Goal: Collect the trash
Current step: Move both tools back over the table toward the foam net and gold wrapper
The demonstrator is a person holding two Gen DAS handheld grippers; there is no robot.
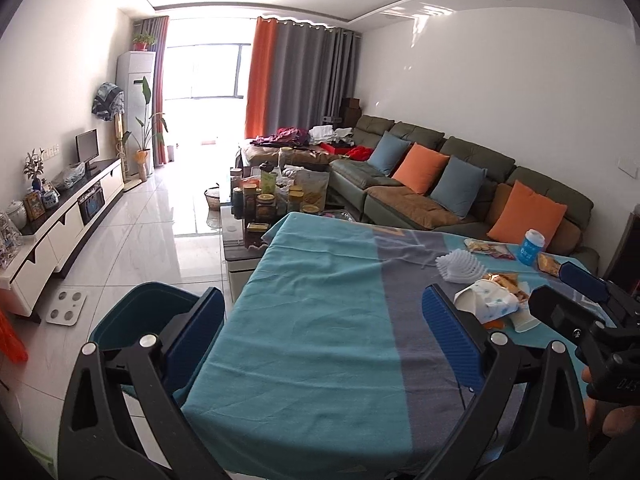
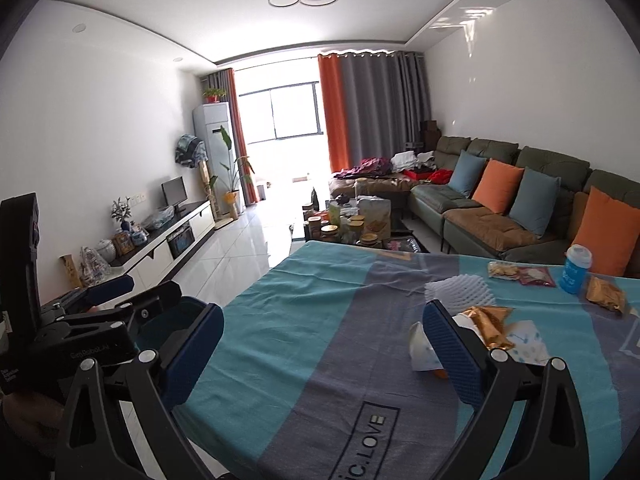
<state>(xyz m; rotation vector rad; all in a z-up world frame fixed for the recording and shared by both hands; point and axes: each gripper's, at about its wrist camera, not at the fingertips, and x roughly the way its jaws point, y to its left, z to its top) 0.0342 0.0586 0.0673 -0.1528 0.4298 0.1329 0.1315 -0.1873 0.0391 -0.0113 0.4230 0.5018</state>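
A table under a teal and grey cloth (image 1: 320, 320) carries trash at its right side. There lie a crushed patterned paper cup (image 1: 490, 300) (image 2: 418, 344), a gold wrapper (image 1: 506, 280) (image 2: 490, 324), a white foam net (image 1: 460, 266) (image 2: 460, 290), snack packets (image 2: 520, 274) (image 2: 606, 294) and a blue cup (image 1: 530, 246) (image 2: 576, 270). My left gripper (image 1: 324, 340) (image 2: 154, 285) hangs open over the table's left half, holding nothing. My right gripper (image 2: 324, 352) (image 1: 550, 286) is open too, its right finger just in front of the crushed cup.
A dark teal bin (image 1: 136, 312) stands on the floor at the table's left edge. Beyond the table is a coffee table crowded with jars (image 1: 272, 196). A green sofa (image 1: 440, 184) runs along the right, a TV cabinet (image 1: 68, 216) along the left, a white scale (image 1: 66, 308) on the tiles.
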